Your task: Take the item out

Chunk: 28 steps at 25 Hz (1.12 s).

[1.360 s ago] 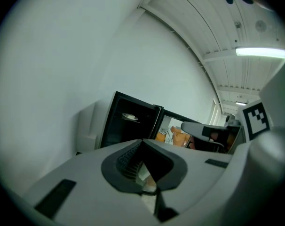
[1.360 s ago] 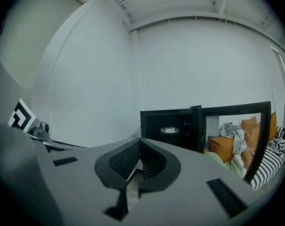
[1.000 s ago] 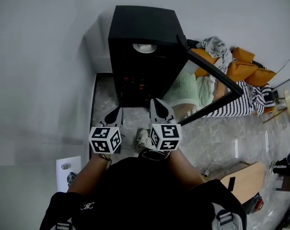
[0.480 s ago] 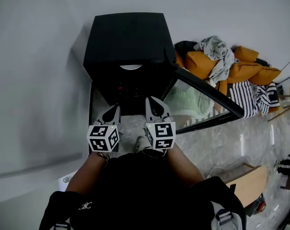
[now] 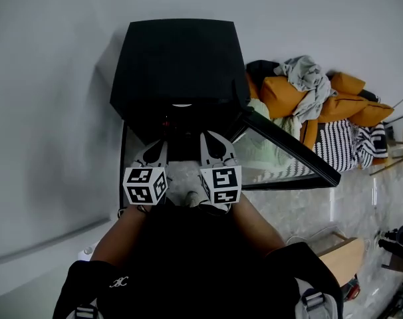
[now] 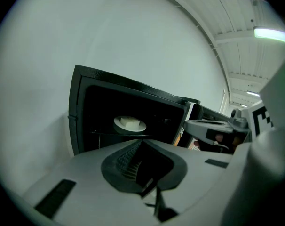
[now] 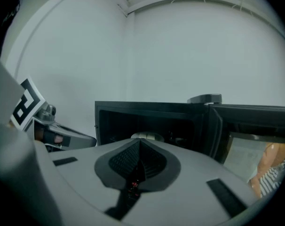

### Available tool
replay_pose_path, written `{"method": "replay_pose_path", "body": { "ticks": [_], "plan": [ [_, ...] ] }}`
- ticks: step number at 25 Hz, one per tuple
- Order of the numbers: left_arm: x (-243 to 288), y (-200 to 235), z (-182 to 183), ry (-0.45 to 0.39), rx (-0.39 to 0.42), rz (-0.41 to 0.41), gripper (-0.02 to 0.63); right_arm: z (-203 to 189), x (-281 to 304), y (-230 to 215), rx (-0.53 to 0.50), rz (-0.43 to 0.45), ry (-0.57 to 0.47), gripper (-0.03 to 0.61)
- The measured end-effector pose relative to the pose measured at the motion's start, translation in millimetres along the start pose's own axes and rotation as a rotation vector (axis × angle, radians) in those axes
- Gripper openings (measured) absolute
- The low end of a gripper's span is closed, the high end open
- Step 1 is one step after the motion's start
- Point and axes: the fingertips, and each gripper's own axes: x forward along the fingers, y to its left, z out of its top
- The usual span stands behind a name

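Observation:
A black box-shaped cabinet (image 5: pixel 178 58) stands against the wall, its glass door (image 5: pixel 288 148) swung open to the right. On a shelf inside lies a white plate (image 6: pixel 130 123) with a pale block on it; the right gripper view shows only the plate's rim (image 7: pixel 147 136). From the head view only a sliver of the plate (image 5: pixel 182 104) peeks out under the cabinet's top edge. My left gripper (image 5: pixel 163 145) and right gripper (image 5: pixel 208 138) are side by side just in front of the opening. Both are shut and hold nothing. They are outside the cabinet and touch nothing.
Orange cushions (image 5: pixel 284 92), grey clothes (image 5: pixel 308 72) and striped fabric (image 5: pixel 351 138) are heaped right of the cabinet, behind the open door. A white wall (image 5: pixel 48 111) runs along the left. A wooden board (image 5: pixel 338 258) lies on the marble floor at lower right.
Both grippers have moved forward to the cabinet's opening. The cabinet now fills more of the head view and its top hides most of the plate.

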Motion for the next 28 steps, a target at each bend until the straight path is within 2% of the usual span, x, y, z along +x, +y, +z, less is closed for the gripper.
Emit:
{"method": "replay_pose_path", "body": {
  "ticks": [5, 11, 12, 14, 17, 20, 26, 28],
  "plan": [
    [16.5, 25.4, 1.3, 0.02, -0.032, 0.024, 0.008, 0.1, 18.6, 3.2, -0.018, -0.022, 0.031, 0.008],
    [35.3, 50.1, 0.0, 0.026, -0.137, -0.006, 0.011, 6.0, 30.5, 7.4, -0.021, -0.068, 0.055, 0.008],
    [38.6, 53.4, -0.2, 0.026, -0.146, -0.005, 0.019, 5.2, 31.0, 6.3, -0.023, -0.08, 0.062, 0.008],
    [46.5, 58.3, -1.4, 0.03, -0.16, -0.002, 0.08, 3.2, 30.0, 1.7, -0.029, -0.107, 0.071, 0.008],
    [59.2, 59.7, -6.4, 0.045, -0.239, -0.026, 0.092, -0.9, 24.8, -7.1, -0.024, -0.148, 0.079, 0.008],
    [70.6, 58.9, -9.3, 0.049, -0.441, -0.087, 0.092, -6.0, 19.0, -13.8, -0.013, -0.179, 0.095, 0.008],
    [93.5, 66.4, -8.1, -0.059, -1.069, -0.255, 0.094, -12.1, 6.9, -26.7, -0.005, -0.231, 0.106, 0.008],
    [98.8, 70.7, -8.4, -0.099, -1.187, -0.28, 0.094, -13.3, 1.3, -31.5, -0.002, -0.249, 0.11, 0.008]
  ]
}}
